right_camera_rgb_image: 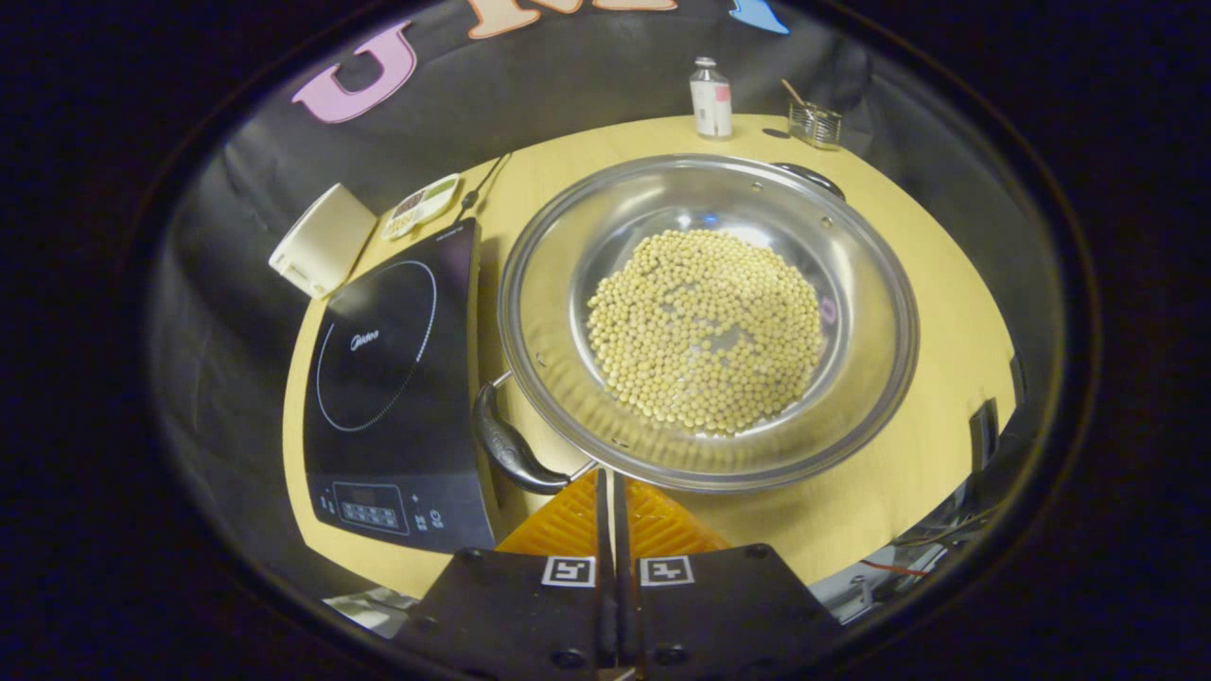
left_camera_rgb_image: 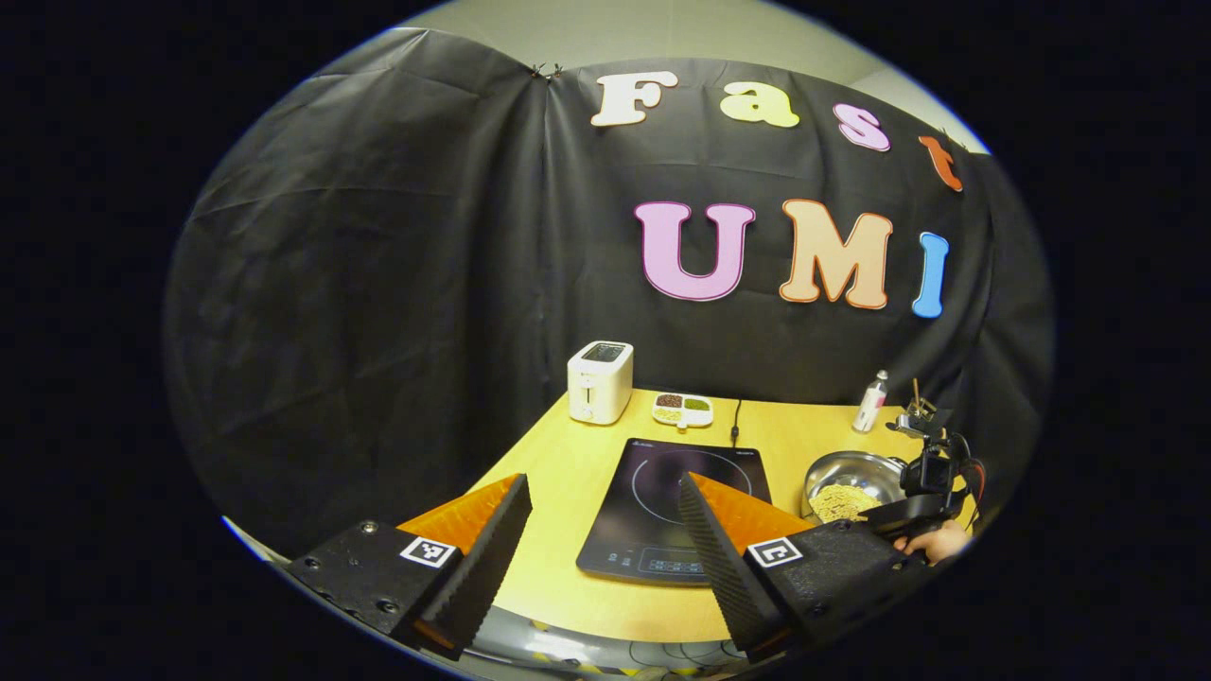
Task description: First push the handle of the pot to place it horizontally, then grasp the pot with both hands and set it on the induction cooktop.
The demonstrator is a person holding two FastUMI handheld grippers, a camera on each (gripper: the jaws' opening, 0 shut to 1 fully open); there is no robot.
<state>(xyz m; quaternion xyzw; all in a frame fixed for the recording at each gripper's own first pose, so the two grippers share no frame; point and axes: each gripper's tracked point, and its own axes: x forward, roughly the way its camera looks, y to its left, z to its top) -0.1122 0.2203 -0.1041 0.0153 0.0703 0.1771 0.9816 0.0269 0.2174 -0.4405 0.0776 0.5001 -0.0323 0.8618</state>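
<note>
The right gripper point(right_camera_rgb_image: 610, 482), fingers together, sits at the pot's point(right_camera_rgb_image: 708, 322) 6 o'clock by its handle point(right_camera_rgb_image: 511, 445); a hard shove could spill beans point(right_camera_rgb_image: 705, 331). The left gripper's point(left_camera_rgb_image: 605, 511) fingers are apart.

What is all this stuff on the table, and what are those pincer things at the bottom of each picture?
Pot: one, silver, black handles, right of the cooktop.
Soybeans: many, pale yellow, inside the pot.
Induction cooktop: one, black, middle of the table.
Toaster: one, white, back left.
Divided dish: one, white, beside the toaster, holding small foods.
Bottle: one, white, back right.
Glass jar: one, clear, with sticks, beside the bottle.
Table: one, yellow wood.
Left gripper: fingers spread apart, above the table's front edge.
Right gripper: fingers closed together, at the pot's near rim beside a handle.
</note>
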